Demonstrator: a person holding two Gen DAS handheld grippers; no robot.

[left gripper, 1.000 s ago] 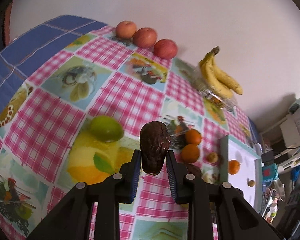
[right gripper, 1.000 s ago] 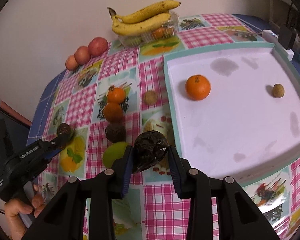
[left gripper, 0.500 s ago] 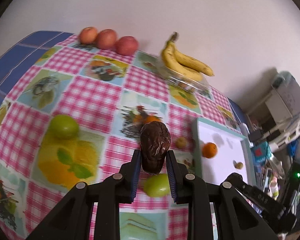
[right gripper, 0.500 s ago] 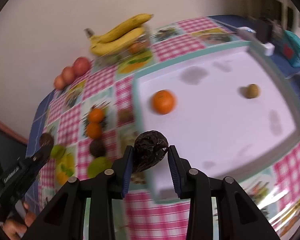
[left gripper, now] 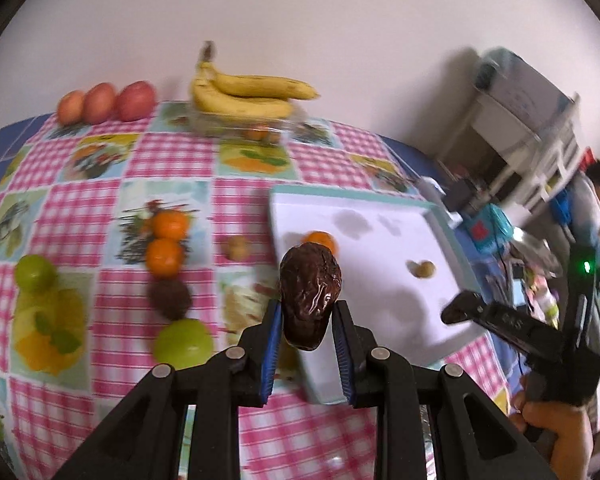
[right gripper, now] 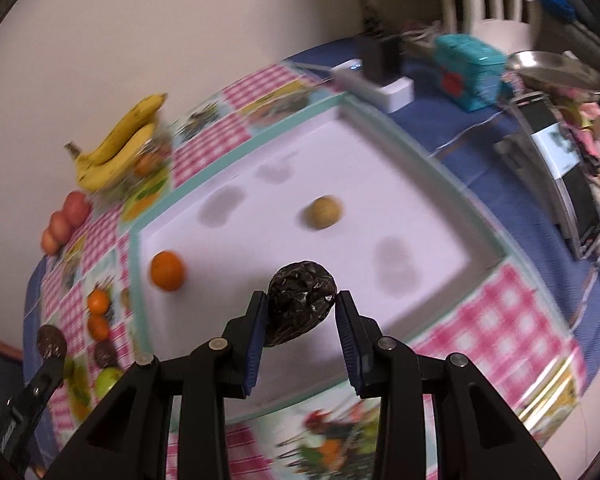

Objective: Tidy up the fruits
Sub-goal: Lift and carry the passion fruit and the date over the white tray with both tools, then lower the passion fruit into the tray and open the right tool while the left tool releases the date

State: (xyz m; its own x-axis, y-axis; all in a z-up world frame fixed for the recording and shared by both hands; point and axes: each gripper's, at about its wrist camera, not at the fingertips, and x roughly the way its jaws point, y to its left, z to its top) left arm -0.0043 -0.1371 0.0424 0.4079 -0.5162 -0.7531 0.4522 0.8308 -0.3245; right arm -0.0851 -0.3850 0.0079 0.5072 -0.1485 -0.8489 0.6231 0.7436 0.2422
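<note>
My left gripper [left gripper: 306, 334] is shut on a dark wrinkled passion fruit [left gripper: 310, 294], held above the near left edge of the white tray [left gripper: 380, 292]. My right gripper [right gripper: 300, 326] is shut on a second wrinkled passion fruit [right gripper: 300, 302], held over the tray's [right gripper: 228, 152] near side. In the tray lie an orange [right gripper: 167, 271] and a small tan fruit [right gripper: 322, 211]. On the checked cloth left of the tray sit two oranges [left gripper: 165, 257], another passion fruit [left gripper: 170, 300], two green fruits [left gripper: 183, 342] and a small tan fruit [left gripper: 237, 247].
Three apples [left gripper: 100, 102] and a banana bunch [left gripper: 248, 94] on a clear box stand at the table's far edge by the wall. A white charger [right gripper: 374, 84], a teal box [right gripper: 470, 70] and a metal scale [right gripper: 556, 76] sit right of the tray.
Both grippers have swung right toward the tray, each still holding its passion fruit. The right one has moved from over the cloth to over the tray.
</note>
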